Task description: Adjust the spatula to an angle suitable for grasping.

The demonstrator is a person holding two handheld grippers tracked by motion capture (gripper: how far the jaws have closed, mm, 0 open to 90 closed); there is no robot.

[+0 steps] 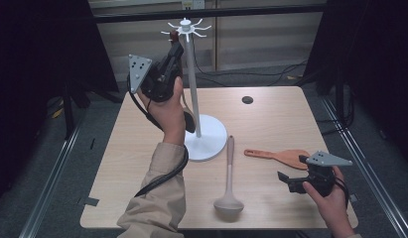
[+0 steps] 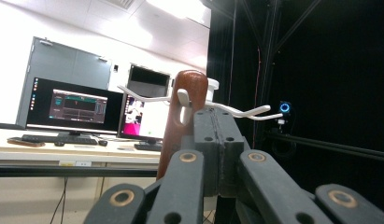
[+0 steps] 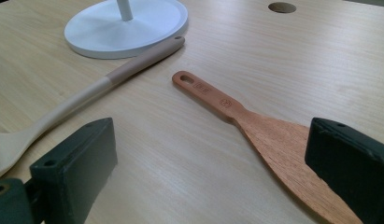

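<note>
Above the table (image 1: 271, 114), in the high view, the left gripper (image 1: 175, 48) was raised beside the top of the white utensil stand (image 1: 190, 79), its jaws clamped on the handle of a dark brown wooden utensil (image 1: 187, 116) that hung down along the pole toward the round base. The right gripper (image 1: 286, 179) rested low near the table's near right corner, with the wooden spatula (image 1: 278, 156) just beyond it and the pale ladle (image 1: 230, 178) lying between spatula and stand, bowl toward the person.

From the left gripper view, the jaws stood together on the brown handle (image 2: 182, 116), whose long axis ran nearly upright. Its hanging hole sat right at one white hook (image 2: 182, 97) of the stand's crown; whether the hook had fully passed through I could not tell. The coming move likely turned on that hole-to-hook alignment.

From the right gripper view, the pads (image 3: 75, 168) stood wide apart with nothing between them. The spatula (image 3: 273, 135) lay ahead, blade nearest the right-hand pad, handle pointing away toward the stand's base (image 3: 126, 25), so the right hand was the nearer one to take it.
</note>
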